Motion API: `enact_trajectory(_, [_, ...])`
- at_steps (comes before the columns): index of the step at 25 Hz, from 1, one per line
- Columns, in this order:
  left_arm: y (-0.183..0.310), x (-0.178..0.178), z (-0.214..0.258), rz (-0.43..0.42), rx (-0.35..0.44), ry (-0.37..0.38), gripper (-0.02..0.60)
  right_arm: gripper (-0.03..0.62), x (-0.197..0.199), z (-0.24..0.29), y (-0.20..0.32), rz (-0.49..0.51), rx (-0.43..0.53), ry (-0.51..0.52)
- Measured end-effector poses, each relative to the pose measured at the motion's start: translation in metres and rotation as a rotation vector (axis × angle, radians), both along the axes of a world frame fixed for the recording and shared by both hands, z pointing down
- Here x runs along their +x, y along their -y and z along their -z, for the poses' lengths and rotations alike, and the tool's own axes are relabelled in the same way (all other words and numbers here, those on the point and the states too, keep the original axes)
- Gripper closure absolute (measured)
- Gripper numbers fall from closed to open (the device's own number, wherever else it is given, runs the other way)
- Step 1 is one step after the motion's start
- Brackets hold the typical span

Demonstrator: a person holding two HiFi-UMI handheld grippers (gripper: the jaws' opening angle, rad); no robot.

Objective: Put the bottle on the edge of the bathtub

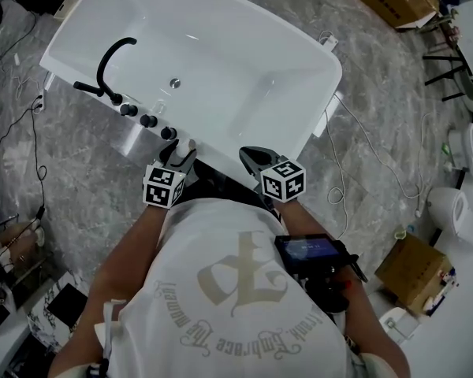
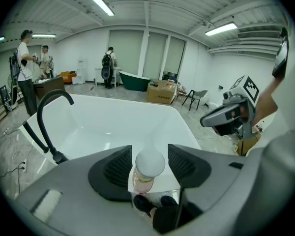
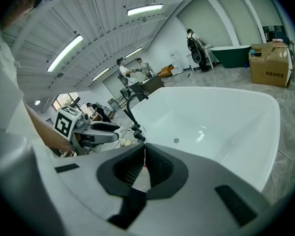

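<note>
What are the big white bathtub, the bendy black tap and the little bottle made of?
Big white bathtub: probably glossy acrylic or enamel; bright glints show on it. Curved black tap: looks like matte-coated metal. Small bottle: likely clear plastic, pinkish inside, with a matte white round cap.

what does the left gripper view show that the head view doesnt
Only the left gripper view: the white-capped bottle standing between the left gripper's open jaws, and people in the background. Only the head view: the person's white shirt and a black device at the waist. Both: the white bathtub, its black faucet and the right gripper.
</note>
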State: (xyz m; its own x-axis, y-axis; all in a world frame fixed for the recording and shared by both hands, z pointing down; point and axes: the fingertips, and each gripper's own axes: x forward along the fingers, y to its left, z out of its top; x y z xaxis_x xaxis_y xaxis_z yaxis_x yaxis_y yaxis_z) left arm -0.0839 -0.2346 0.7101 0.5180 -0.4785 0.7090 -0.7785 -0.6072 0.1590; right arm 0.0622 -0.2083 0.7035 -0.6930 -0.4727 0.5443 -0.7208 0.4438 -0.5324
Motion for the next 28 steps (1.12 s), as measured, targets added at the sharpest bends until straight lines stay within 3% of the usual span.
enact_trajectory(13, [-0.02, -0.015, 0.028, 0.123, 0.056, -0.052, 0.41, 0.588, -0.007, 0.007, -0.012, 0.074, 0.028, 0.008])
enact_trajectory(28, [-0.059, -0.019, 0.046, 0.25, 0.07, -0.143, 0.531, 0.588, -0.019, 0.022, -0.018, 0.183, 0.076, 0.037])
